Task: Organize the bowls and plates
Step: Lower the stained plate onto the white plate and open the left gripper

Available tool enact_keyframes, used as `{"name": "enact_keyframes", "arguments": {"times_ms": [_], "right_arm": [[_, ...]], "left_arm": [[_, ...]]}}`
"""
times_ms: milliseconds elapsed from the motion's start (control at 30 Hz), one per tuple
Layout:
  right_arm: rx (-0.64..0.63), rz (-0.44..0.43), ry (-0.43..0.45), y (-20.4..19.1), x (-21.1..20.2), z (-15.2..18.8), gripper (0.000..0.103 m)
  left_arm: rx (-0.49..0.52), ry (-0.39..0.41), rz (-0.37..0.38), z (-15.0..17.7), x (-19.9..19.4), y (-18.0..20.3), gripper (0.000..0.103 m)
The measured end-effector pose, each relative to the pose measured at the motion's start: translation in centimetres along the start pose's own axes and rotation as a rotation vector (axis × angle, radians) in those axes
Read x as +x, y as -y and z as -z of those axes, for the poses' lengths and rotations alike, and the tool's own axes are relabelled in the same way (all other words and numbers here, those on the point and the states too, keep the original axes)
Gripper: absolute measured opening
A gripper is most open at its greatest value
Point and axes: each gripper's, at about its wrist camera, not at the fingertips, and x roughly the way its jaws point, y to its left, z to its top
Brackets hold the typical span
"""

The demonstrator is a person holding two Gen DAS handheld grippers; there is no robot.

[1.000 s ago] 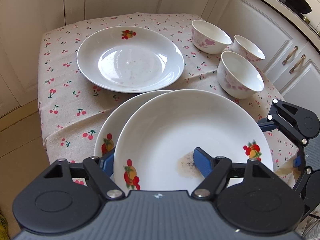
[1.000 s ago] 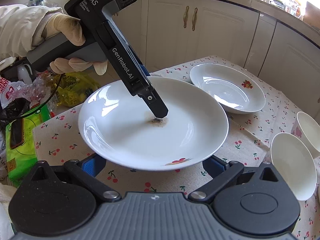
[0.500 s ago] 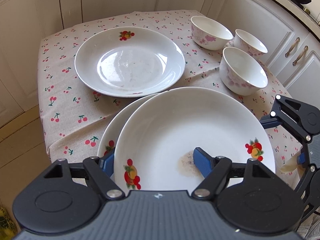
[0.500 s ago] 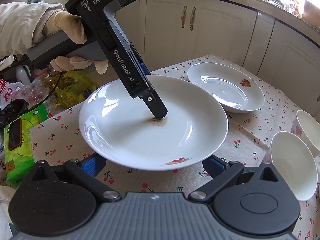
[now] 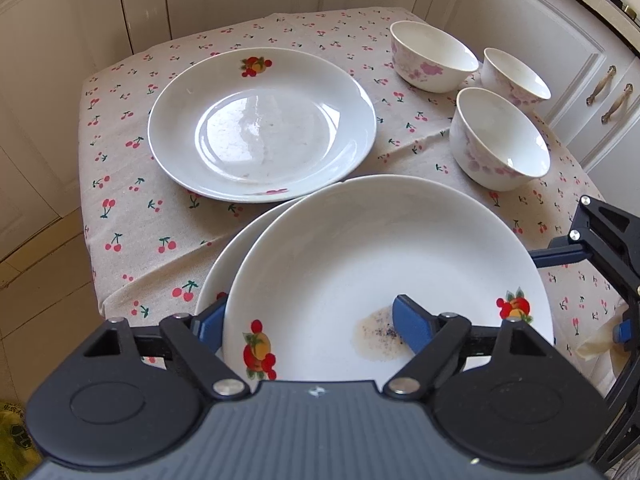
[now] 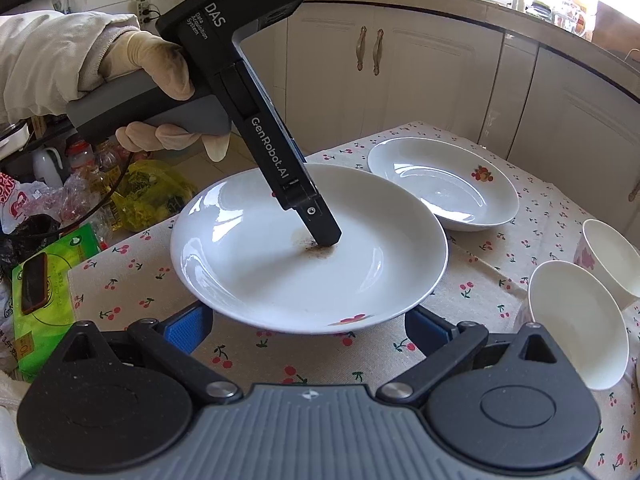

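On the lower white ceramic plate point(image 5: 224, 264), the left gripper point(image 5: 308, 320) had just been opening its jaws, releasing the stained white fruit-printed plate point(image 5: 380, 248) whose rim lay between them, for stacking; the right gripper point(image 6: 308, 326) stood open and empty.

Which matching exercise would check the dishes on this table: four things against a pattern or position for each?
Things:
1 stained plate
2 far plate
3 nearest bowl
4 tablecloth

Descriptions:
a red cherry print
b pink flowers on its side
c lies on top of a second plate
d sits alone on the cloth, nothing stacked with it

Pairs: 1-c, 2-d, 3-b, 4-a
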Motion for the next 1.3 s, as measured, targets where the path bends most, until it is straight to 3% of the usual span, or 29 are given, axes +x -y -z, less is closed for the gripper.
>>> {"name": "enact_keyframes", "arguments": {"times_ms": [600,1167,1300], "right_arm": [[-0.001,-0.014,0.030,0.0,0.1,0.3,0.103],[-0.022,0.036,0.008,-0.3,-2.2,0.5,0.103],[-0.044,0.053,0.008,-0.5,-3.1,0.5,0.103]], "left_arm": [[-0.001,-0.034,-0.064,0.1,-0.8,0.4,0.085],[-0.033,0.069,-0.120,1.8,-2.8,-0.3,0.085],[-0.052,0.112,-0.090,2.4,-4.1,-0.4,0.085]]}}
